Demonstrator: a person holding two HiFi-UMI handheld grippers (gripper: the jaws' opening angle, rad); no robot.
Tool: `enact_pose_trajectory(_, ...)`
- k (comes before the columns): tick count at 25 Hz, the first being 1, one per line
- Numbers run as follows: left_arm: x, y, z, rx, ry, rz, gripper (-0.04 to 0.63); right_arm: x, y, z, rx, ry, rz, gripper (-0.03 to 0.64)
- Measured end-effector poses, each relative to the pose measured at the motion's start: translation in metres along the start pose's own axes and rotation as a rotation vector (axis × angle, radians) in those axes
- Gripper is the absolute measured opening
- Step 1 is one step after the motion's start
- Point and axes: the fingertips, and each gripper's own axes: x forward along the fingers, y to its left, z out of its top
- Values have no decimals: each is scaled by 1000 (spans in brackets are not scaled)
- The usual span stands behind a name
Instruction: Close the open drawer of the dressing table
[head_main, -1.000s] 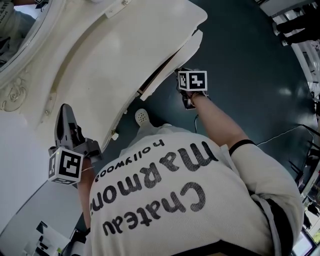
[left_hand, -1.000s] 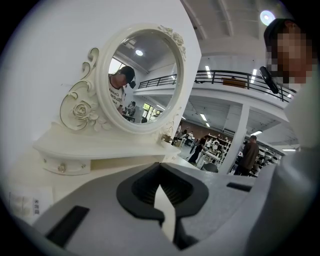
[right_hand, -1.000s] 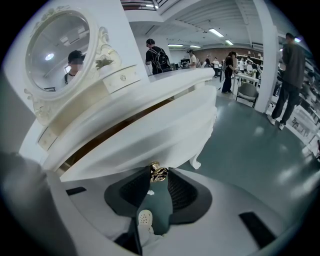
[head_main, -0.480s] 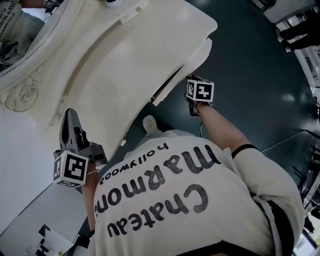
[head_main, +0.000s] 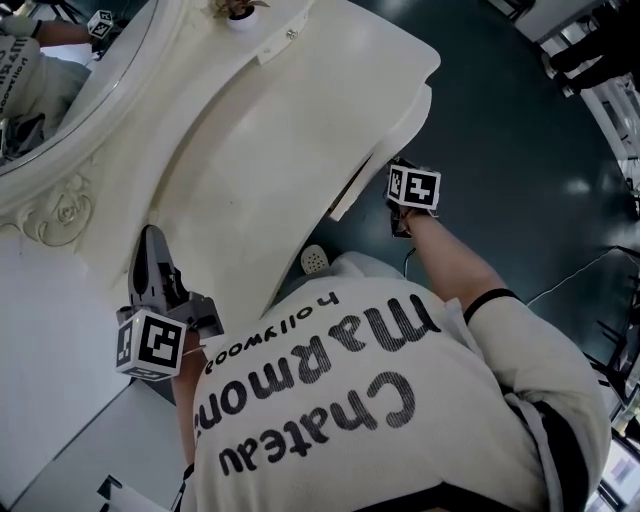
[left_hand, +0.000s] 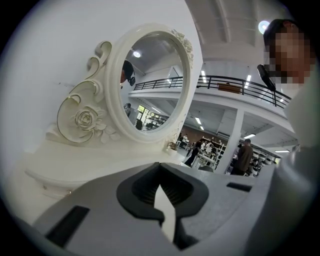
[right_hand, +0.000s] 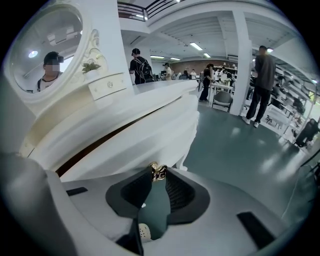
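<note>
Bench (head_main: 250, 150) fills the upper left of the head view, with the mirror (head_main: 55, 95) at its back. Dark floor (head_main: 520, 120) lies open to the right.

Drawer (right_hand: 145, 142) sits under the right end of the bench top, part way out: a dark slit runs between top and drawer front. The front's long axis follows the bench's front edge, so the closing push goes square to it, in toward the bench.

Right claw (right_hand: 159, 175) is the near one, straight at the drawer front and angled down. Its jaws have just been closing, and the brass knob (right_hand: 159, 170) sits between the tips, which look to be pinching it on both sides.

Left claw (head_main: 152, 240) is at the bench's left end, well apart from the drawer, jaws together and empty.

The shoe (head_main: 314, 260) is close under the drawer front, but the push travels away from it. Nothing visible blocks the slit.
</note>
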Motion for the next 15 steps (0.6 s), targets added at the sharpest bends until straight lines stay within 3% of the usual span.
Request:
enact_pose_trajectory(8,-12,21,-5,-33,-1,31,8,2,1,1,-3,21,-27,104)
enact_pose_trajectory(15,-29,30,-9,-63,-30,110,8,6,9,5,-18,27,-14,104)
